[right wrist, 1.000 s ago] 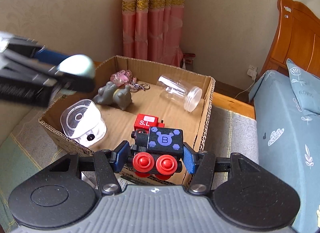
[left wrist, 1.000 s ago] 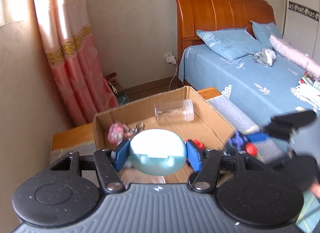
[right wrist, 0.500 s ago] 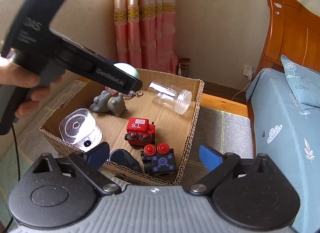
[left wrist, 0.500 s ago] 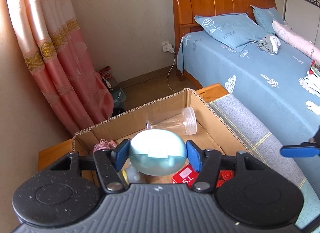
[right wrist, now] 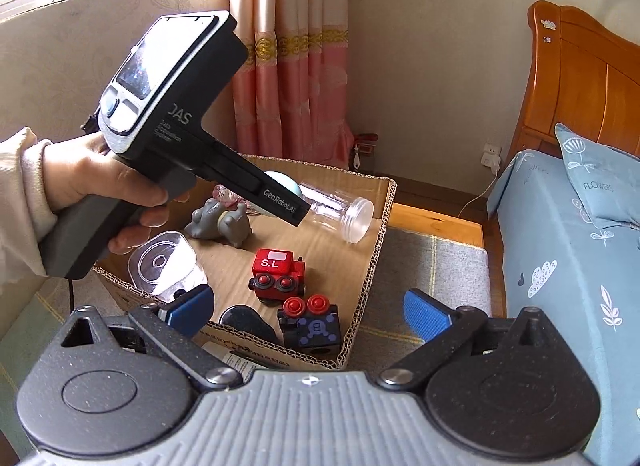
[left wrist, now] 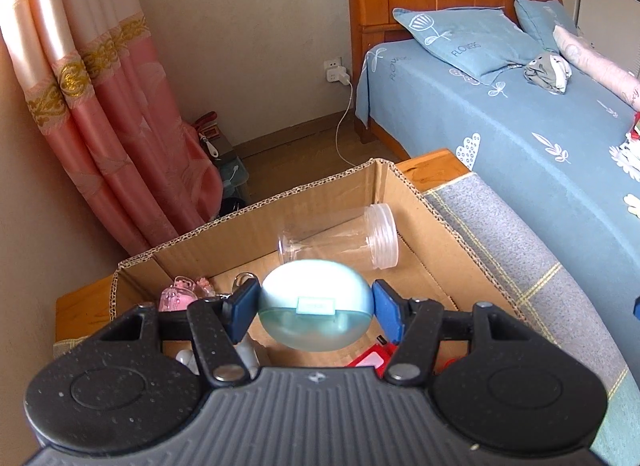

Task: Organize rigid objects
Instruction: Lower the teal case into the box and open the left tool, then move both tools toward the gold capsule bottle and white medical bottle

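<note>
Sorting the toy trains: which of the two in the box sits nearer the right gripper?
The dark blue train with red knobs, in the box's near corner. The red train marked S.L sits just behind it, farther from the right gripper.

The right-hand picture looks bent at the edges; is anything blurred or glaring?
Right wrist view: fisheye lens bows the wooden headboard and darkens the corners; everything is sharp; sunlight brightens the brown cardboard box floor. Left wrist view: same bowing; the pale blue egg-shaped case looks slightly washed out.
</note>
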